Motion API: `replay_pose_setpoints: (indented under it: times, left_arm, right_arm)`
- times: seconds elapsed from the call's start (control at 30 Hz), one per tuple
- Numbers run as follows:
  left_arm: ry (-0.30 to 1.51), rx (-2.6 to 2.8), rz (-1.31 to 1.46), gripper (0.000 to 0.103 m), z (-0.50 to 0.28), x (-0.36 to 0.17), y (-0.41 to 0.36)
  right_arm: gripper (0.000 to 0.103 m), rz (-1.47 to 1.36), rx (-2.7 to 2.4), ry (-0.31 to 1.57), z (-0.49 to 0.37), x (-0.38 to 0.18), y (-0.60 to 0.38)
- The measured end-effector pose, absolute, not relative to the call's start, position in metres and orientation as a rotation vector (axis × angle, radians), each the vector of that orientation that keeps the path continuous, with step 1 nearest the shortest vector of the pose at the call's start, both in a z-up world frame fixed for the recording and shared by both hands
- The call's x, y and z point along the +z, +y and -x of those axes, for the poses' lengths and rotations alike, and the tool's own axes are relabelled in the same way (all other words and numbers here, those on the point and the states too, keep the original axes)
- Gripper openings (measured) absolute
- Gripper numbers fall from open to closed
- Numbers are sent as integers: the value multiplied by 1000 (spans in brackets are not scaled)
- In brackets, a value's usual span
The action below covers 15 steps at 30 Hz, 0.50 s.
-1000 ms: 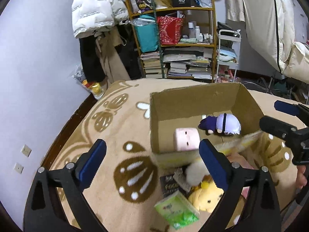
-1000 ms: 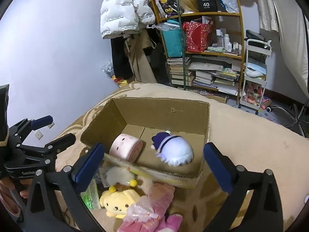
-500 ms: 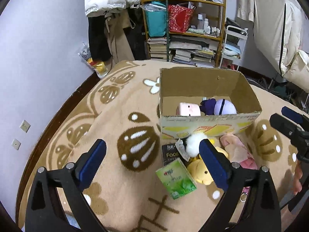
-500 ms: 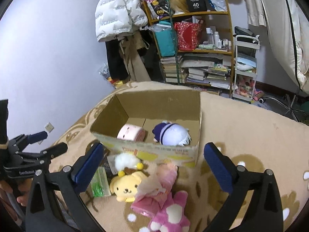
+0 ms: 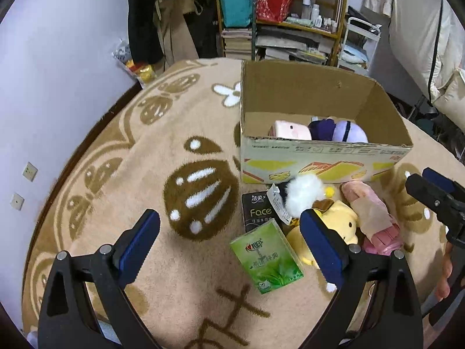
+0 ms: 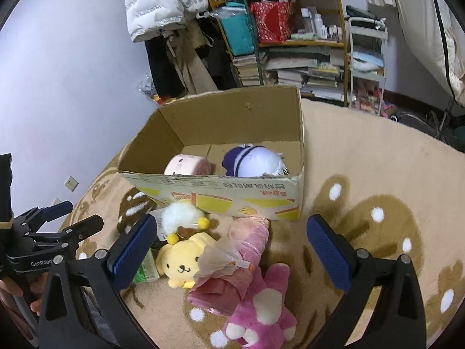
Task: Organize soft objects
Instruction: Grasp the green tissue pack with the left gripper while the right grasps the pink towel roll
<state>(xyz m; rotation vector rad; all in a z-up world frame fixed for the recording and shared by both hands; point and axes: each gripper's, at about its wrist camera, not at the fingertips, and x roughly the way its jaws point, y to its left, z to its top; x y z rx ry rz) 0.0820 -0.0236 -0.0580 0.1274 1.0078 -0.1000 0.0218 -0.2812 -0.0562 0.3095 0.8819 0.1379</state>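
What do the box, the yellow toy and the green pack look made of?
Box: corrugated cardboard, matte brown with a printed front and frayed rim. Yellow toy: plush fabric, fuzzy and stitched. Green pack: probably thin glossy plastic wrap, judging by its sheen.

Beige rug [image 5: 145, 151] — cardboard box [image 5: 319, 163], plush toys [image 6: 186, 258], tissue packs [image 5: 266, 256].

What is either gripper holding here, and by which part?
Nothing. The left gripper and right gripper both stand open above the rug, with no toy between their pads.
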Motion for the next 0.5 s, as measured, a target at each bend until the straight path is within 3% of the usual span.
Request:
replay_pose_setpoints:
  times: [0.5]
  left_arm:
    - [1161,-91,-120,96,-104,-103,-26]
  right_arm:
    - [103,-326,91,1003,-53,-101,-275]
